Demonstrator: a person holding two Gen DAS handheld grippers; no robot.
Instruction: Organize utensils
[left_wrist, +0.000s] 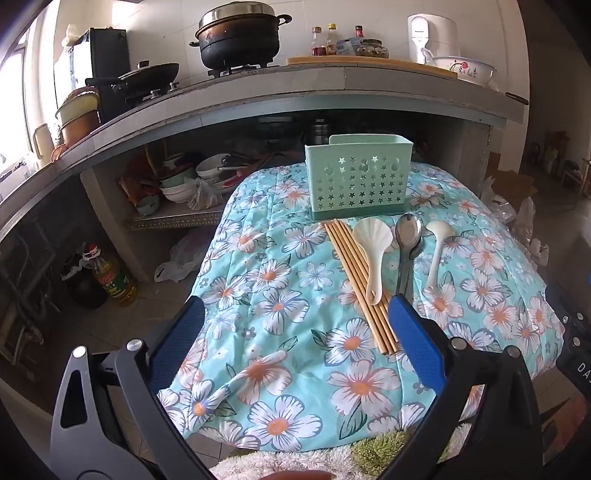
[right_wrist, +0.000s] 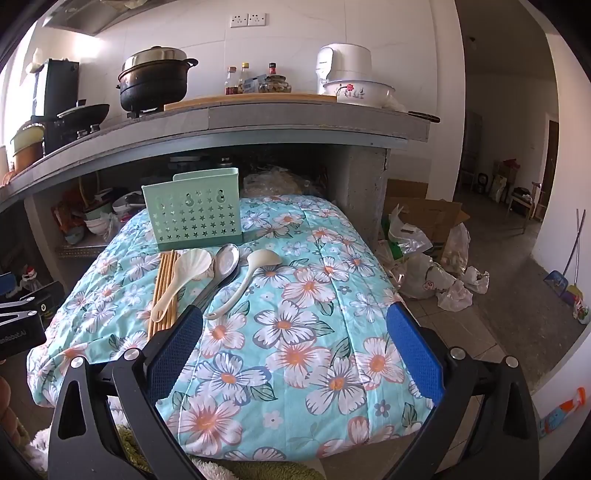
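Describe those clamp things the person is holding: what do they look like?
Both the left gripper and right gripper have two flat fingers faced with textured blue pads, on black and grey angular arms joined by round silver pivot bolts. No cables show.

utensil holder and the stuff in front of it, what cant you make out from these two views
- Inside of the green utensil holder: both views, hidden by its own front wall.
- Metal spoons: handle ends hidden, left wrist view by the left gripper's blue pad, right wrist view by the right gripper's.
- Chopsticks: exact count unclear; rice paddle overlaps them.
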